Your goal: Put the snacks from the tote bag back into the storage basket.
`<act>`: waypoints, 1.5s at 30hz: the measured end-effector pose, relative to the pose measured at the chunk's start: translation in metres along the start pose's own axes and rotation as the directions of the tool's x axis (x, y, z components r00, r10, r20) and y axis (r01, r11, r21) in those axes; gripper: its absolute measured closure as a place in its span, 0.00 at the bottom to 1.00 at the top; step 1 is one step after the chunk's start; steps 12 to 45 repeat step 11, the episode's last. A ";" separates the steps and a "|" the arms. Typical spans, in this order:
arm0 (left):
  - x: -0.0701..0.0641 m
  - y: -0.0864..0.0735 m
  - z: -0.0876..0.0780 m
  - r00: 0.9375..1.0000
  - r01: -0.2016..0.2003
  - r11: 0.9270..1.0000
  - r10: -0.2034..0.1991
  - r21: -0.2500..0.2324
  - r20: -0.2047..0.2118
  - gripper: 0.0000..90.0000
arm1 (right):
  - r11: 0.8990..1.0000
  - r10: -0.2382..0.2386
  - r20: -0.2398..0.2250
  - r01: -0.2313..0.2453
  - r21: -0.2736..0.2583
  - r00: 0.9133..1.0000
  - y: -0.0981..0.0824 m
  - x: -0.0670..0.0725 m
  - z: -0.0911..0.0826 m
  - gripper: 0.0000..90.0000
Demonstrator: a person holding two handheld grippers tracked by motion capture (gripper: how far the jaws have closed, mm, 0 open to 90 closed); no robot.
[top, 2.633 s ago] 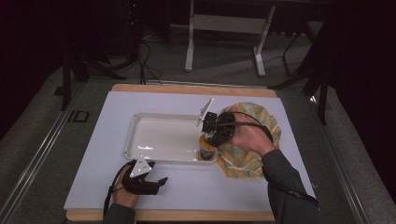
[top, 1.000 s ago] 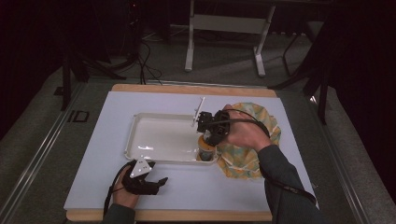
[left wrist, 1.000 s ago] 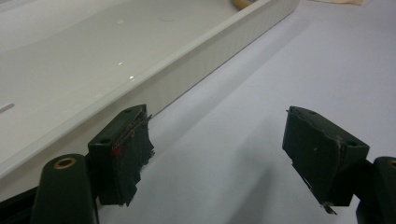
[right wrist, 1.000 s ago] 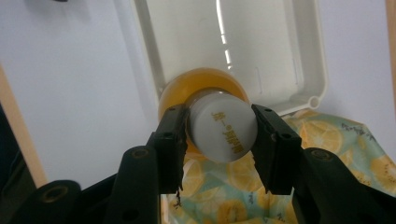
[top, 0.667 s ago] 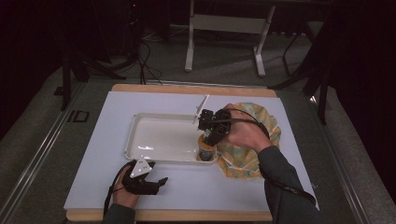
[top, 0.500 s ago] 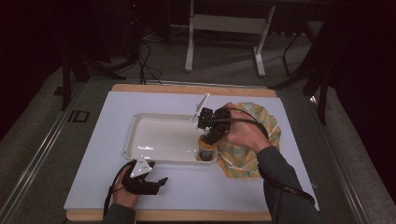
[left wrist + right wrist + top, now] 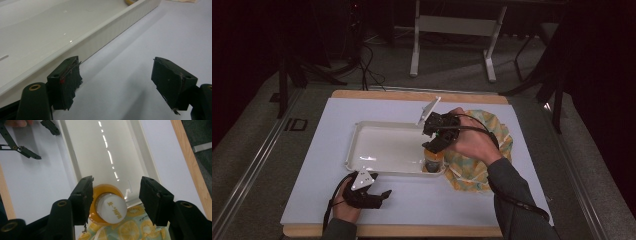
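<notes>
An orange bottle [image 7: 433,161] with a white cap [image 7: 112,211] stands upright in the near right corner of the white tray [image 7: 387,147]. My right gripper [image 7: 432,145] hovers just above it. Its jaws have just been opening and now stand wide, with the cap [image 7: 112,211] low between them and no pad pressing on it. My left gripper [image 7: 384,195] rests on the white mat in front of the tray's near rim [image 7: 100,32]. It is open, and there is bare mat between its fingers [image 7: 67,82].
A cloth bag with a lemon print [image 7: 477,170] lies right of the tray, under my right hand. The tray floor [image 7: 87,150] is bare apart from the bottle. The mat lies on a wooden board [image 7: 412,95], with dark floor and a stand behind.
The right gripper's jaws have spread and let go of the bottle, which now stands in the tray corner. The left gripper has not moved.
</notes>
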State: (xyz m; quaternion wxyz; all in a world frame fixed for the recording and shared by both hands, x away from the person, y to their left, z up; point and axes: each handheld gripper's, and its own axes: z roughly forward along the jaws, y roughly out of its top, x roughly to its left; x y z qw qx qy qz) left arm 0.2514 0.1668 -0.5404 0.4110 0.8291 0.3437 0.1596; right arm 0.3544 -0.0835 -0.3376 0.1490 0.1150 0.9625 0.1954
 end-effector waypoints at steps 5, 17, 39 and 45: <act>0.000 0.000 0.000 1.000 0.004 1.000 -0.004 0.003 -0.001 0.26 | 0.999 0.007 0.013 -0.006 -0.040 1.000 -0.005 0.002 -0.006 0.49; 0.001 0.001 0.003 1.000 0.024 0.999 -0.024 0.028 -0.011 0.23 | 0.996 0.045 0.020 -0.043 -0.083 0.999 -0.027 -0.002 -0.008 0.46; 0.001 0.001 0.003 1.000 0.024 0.999 -0.024 0.028 -0.011 0.23 | 0.996 0.045 0.020 -0.043 -0.083 0.999 -0.027 -0.002 -0.008 0.46; 0.001 0.001 0.003 1.000 0.024 0.999 -0.024 0.028 -0.011 0.23 | 0.996 0.045 0.020 -0.043 -0.083 0.999 -0.027 -0.002 -0.008 0.46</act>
